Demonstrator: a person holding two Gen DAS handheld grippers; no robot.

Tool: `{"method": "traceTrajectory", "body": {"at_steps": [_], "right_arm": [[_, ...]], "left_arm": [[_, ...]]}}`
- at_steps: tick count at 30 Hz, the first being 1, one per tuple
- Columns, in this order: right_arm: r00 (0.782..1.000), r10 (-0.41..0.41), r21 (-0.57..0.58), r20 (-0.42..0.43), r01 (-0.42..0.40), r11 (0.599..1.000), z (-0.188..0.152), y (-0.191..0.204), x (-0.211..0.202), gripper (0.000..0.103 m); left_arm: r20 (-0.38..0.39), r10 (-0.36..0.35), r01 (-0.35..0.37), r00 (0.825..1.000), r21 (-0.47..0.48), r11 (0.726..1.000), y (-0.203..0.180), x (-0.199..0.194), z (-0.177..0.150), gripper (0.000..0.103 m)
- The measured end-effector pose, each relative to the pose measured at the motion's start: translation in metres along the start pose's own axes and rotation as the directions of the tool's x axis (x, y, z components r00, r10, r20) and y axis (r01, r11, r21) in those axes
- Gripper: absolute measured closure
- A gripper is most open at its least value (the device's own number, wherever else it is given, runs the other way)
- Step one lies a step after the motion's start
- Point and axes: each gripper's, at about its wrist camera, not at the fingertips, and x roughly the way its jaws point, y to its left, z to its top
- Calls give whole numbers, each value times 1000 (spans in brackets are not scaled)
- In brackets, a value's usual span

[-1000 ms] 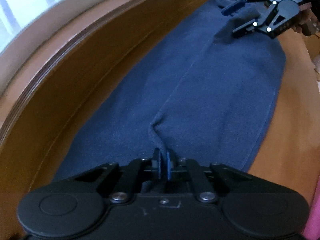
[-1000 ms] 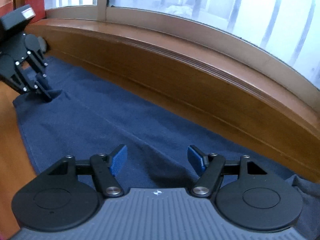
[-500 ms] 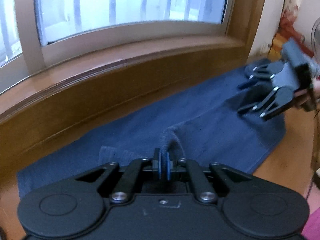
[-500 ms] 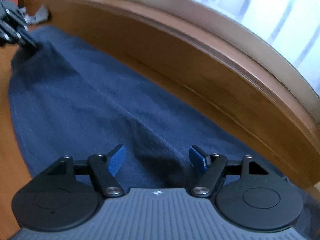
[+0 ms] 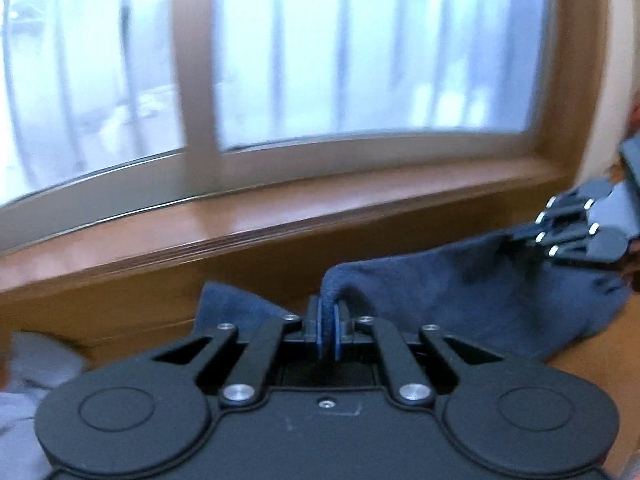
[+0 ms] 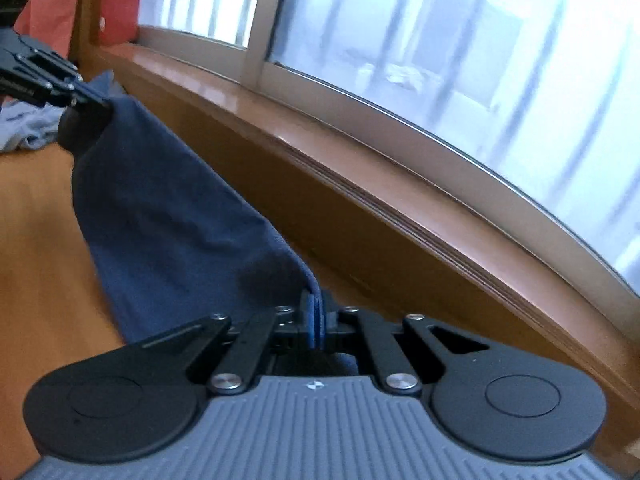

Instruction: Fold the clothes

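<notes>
The left gripper (image 5: pixel 327 334) is clamped on an edge of the dark blue garment (image 5: pixel 472 300), with the fabric pinched between its blue pads and no gap showing. The right gripper (image 6: pixel 316 326) has just been closing and now pinches another edge of the same garment (image 6: pixel 168 216) between its pads. The garment hangs stretched between the two grippers, lifted in front of the wooden window sill (image 5: pixel 280 224), and its lower part drapes toward the wooden floor (image 6: pixel 36 248) below the sill. In the left wrist view, the right gripper (image 5: pixel 520 236) appears at the far right end of the cloth, level with the sill's front edge. In the right wrist view, the left gripper (image 6: pixel 100 102) appears at the far left end of the cloth. A pale heap of other clothing (image 6: pixel 28 132) lies on the floor beyond it, away from the sill. Above the sill stands the window (image 5: pixel 360 60) with frosted panes.
</notes>
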Motion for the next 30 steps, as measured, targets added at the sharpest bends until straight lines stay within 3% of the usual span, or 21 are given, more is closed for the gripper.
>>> {"method": "traceTrajectory", "body": {"at_steps": [2,3,5,7,9,12,17,20,28,30], "right_arm": [[1000,-19,22,-6,20,1000,4,-4,31,85],[999,-51,32,-16,52,998,6,-5,43,77],[991,-133,34,-16,134,990,10,-3,53,70],[985,-174,65,3,174,983,11,-4,43,40],[979,-200,122,36,194,973,7,-8,22,30],[954,-296,231,-46,298,926,-14,-22,-5,30],[889,-391,484,-239,458,745,-84,-52,-45,30],[870,-391,548,-299,492,677,-113,-57,-54,31],[865,-327,558,-381,497,664,-157,-66,-56,31],[847,-337,541,-412,524,657,-164,-66,-61,28]], "left_arm": [[-65,101,-99,993,29,995,8,11,-2,93],[-87,170,-167,982,31,985,12,17,-5,93],[-110,252,-247,962,54,968,19,23,-10,93],[-116,287,-283,951,50,958,25,25,-14,92],[-142,247,-247,958,21,969,31,30,-17,87],[-177,200,-196,964,40,980,24,44,-23,81],[-243,159,-144,957,77,987,9,75,-35,80],[-286,144,-121,947,95,988,4,95,-40,77],[-311,214,-152,926,211,966,-14,94,-40,73],[-321,214,-145,923,225,963,-21,90,-43,73]]}}
